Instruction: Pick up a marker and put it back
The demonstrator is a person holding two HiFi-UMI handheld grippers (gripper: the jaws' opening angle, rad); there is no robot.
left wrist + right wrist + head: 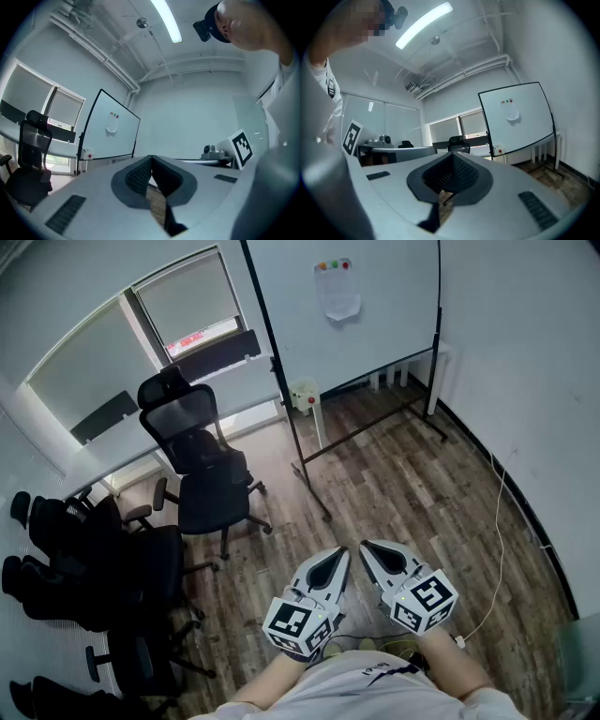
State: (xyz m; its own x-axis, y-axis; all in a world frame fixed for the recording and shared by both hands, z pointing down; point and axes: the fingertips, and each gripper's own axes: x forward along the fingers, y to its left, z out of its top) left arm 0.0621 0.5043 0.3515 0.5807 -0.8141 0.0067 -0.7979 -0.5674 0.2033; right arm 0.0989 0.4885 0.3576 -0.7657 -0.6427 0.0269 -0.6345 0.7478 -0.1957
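No marker shows in any view. The whiteboard on a black wheeled stand is at the far middle of the room, with a sheet of paper and coloured magnets pinned near its top. It also shows as the whiteboard and the whiteboard in the gripper views. My left gripper and right gripper are held side by side close to the person's body and point toward the board. Both are shut with nothing between the jaws, as the left gripper and the right gripper show up close.
A small white box with a red dot sits by the board's left post. Black office chairs stand at the left along a long white desk. A white cable runs over the wooden floor at the right wall.
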